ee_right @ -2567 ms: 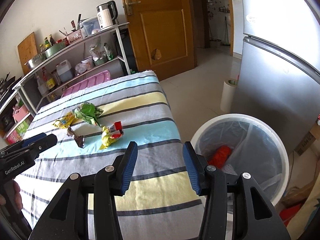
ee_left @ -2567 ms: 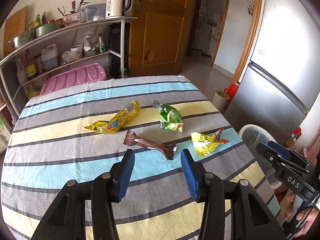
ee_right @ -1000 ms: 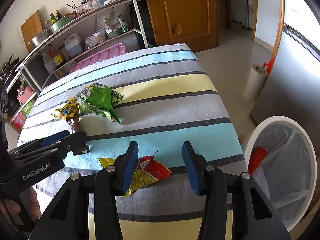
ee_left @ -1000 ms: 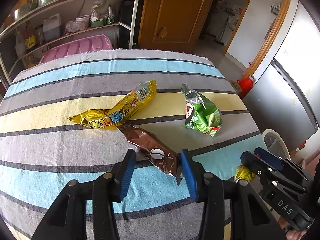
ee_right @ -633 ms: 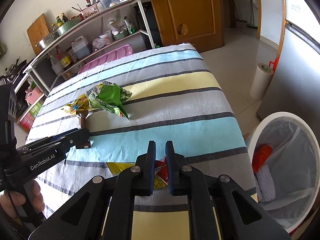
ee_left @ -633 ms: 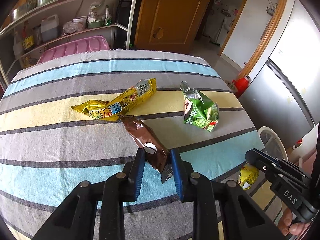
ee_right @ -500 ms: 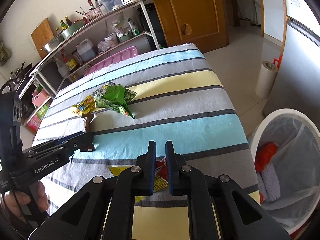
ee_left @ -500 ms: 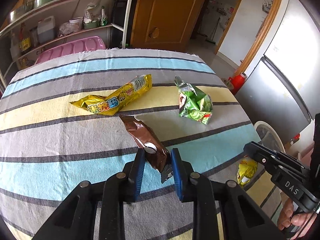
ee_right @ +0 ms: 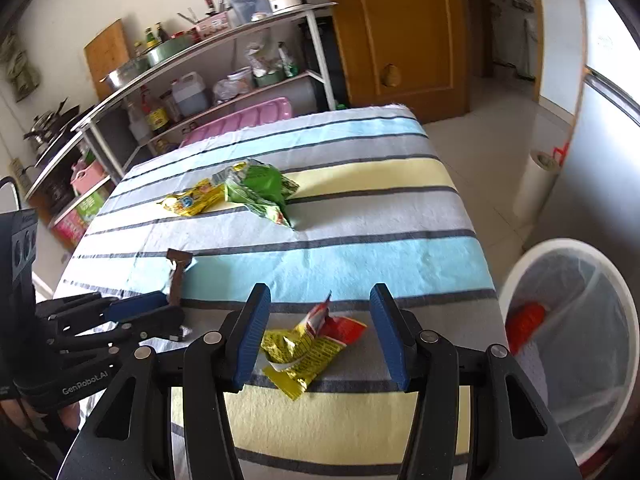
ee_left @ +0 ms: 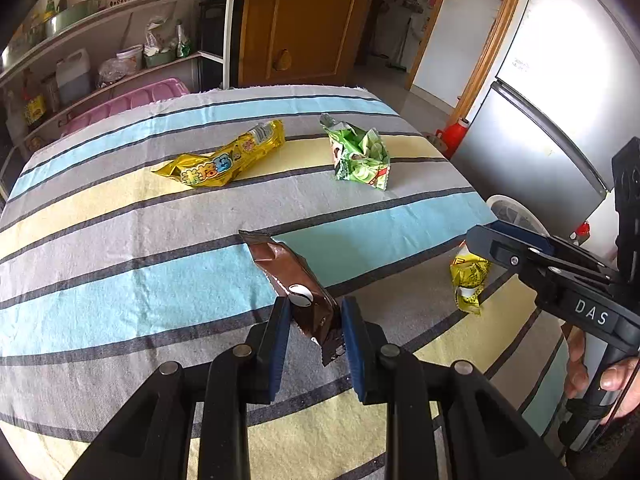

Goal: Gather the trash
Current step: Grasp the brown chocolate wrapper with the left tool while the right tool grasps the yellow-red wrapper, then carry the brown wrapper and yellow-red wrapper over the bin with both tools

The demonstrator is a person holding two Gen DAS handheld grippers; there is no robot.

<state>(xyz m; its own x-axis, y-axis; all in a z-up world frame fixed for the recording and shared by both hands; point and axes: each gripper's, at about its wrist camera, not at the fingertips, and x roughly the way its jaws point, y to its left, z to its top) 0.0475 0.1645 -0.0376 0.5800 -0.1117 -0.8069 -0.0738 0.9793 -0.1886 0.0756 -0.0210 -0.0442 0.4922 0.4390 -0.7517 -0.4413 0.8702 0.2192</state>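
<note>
Striped cloth covers your counter [ee_left: 120,248]. Your left gripper [ee_left: 314,322] has its jaws clamped on the near end of the brown wrapper [ee_left: 294,280], which slants up off the cloth. Your right gripper [ee_right: 320,330] stands with jaws wide apart either side of the yellow-and-red wrapper [ee_right: 310,346], not touching it. Its body reads "DAS"; the left one reads "GenRobot.AI". Near the counter's right edge stands the white bin [ee_right: 576,340], and bare cloth separates you from the gold wrapper [ee_left: 222,160] and green bag [ee_left: 360,156].

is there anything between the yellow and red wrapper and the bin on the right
Nothing visible. The yellow and red wrapper lies between the open right gripper fingers; only bare striped tablecloth and the table edge separate it from the white bin.
</note>
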